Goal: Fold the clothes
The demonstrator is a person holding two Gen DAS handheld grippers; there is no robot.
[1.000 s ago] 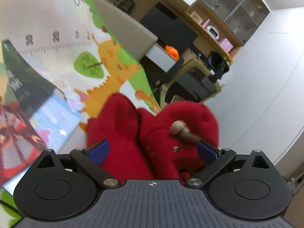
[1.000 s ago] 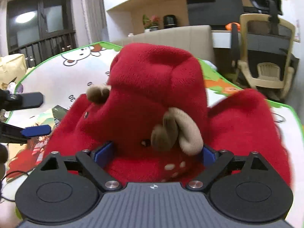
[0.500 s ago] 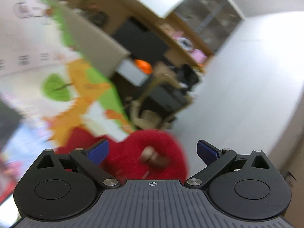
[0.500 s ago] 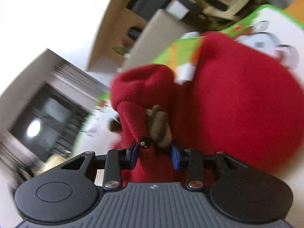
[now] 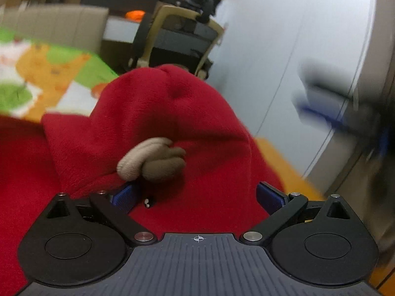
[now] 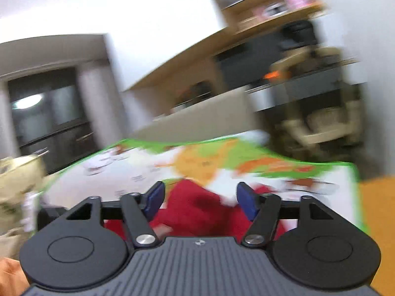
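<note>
Having been let go by the right gripper [image 6: 200, 197], now spread empty like the left gripper [image 5: 197, 196], the red fleece antlered garment [image 5: 160, 113] is left bunched on the cartoon-printed play mat [image 6: 284, 172], unfolded.

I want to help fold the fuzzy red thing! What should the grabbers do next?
Probably close the left gripper on the fuzzy red fleece garment. Its jaws stand open with the red fleece bunched between them, beside a tan stuffed horn, while the right gripper is open and holds nothing.
</note>
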